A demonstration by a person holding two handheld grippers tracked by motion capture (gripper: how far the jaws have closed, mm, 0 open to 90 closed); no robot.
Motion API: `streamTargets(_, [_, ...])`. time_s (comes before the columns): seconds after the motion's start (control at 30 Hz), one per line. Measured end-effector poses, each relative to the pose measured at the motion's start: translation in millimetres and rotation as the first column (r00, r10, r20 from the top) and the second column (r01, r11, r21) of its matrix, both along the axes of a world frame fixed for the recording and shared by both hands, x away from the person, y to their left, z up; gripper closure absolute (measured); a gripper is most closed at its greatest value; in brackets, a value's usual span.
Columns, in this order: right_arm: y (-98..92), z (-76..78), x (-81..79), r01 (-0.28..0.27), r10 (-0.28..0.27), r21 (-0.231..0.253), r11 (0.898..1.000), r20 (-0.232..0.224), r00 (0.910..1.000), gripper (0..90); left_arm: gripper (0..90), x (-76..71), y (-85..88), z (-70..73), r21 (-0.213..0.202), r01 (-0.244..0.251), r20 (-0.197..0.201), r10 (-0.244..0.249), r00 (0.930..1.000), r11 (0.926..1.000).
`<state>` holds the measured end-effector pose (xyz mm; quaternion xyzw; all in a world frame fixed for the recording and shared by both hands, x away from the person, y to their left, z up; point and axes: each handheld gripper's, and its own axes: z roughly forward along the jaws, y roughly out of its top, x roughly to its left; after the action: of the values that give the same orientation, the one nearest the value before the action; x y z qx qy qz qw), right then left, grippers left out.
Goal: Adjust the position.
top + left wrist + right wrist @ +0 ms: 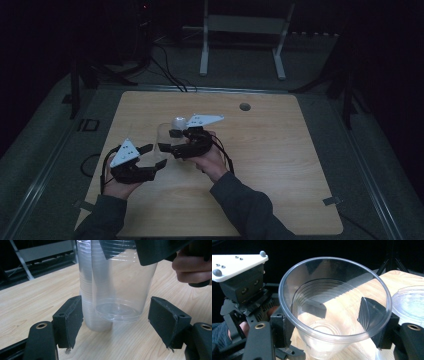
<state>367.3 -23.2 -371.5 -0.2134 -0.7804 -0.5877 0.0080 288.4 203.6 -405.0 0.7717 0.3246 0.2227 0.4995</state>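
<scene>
A clear plastic cup (334,302) sits between the jaws of my right gripper (332,323), which is shut on its wall just under the rim. The same cup (120,290) hangs a little above the wooden table (270,165), tilted slightly. Right behind it stands a stack of clear cups (86,290), whose rim (409,302) lies to the right of the held cup. My left gripper (115,320) is open, its fingers (71,320) either side of the held cup's base without touching it. In the high view the left gripper (155,156) and right gripper (166,140) meet left of the table's middle.
A round grommet hole (244,106) is near the table's far edge. Beyond the table stands a white metal frame (240,30), and cables (167,70) run over the dark floor. The room around the table is dim.
</scene>
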Motion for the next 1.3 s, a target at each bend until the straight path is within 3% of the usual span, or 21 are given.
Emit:
streamTargets(0.5, [4.7,1.3,-6.4,0.005,0.0,-0.075,0.997,0.072,0.9974,31.7,29.6,6.4,-7.5,-0.6,0.053,0.03,-0.022,-0.029,0.9993,0.9981])
streamTargets(1.0, [7.9,1.1,-9.2,0.002,0.009,-0.108,0.994,0.093,0.9957,31.9,28.0,8.9,-11.4,4.9,0.031,0.023,0.005,-0.023,0.9997,0.9993])
streamTargets(1.1, [8.6,0.7,-9.9,0.0,0.011,-0.114,0.994,0.097,0.9952,31.8,36.9,8.4,-11.6,4.3,0.026,0.037,0.007,-0.037,0.9993,0.999])
streamTargets(1.3, [7.9,0.6,-10.0,-0.007,0.018,-0.108,0.994,0.104,0.9944,29.1,41.8,8.2,-10.6,0.6,-0.03,0.043,0.001,-0.043,0.9991,0.9986])
